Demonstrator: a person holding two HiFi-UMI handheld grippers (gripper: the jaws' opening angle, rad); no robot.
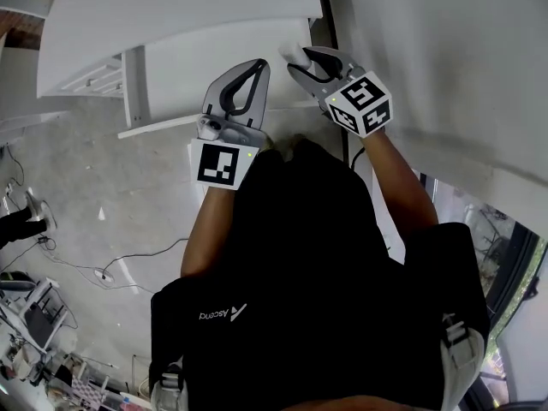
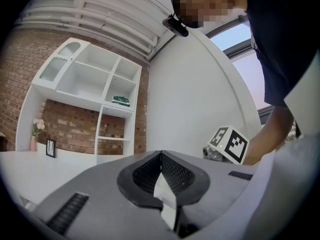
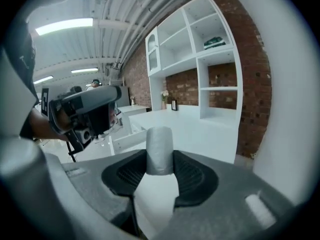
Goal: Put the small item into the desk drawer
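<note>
Right gripper view: right claw point(image 3: 160, 160) pinches the small item point(image 3: 160, 140) (a pale grey cylinder, upright) btw. its pads, jaws rather wide, prob. to carry it to the drawer point(image 3: 131, 140), which seems pulled out of the bench point(image 3: 200, 129). Left claw point(image 2: 161, 156) is closed on nothing, free for the drawer.

Pale grey small item point(image 3: 160, 151) set against a white desk point(image 3: 200, 129), white shelves point(image 3: 220, 54) and a red-brown brick wall point(image 3: 255, 84).
</note>
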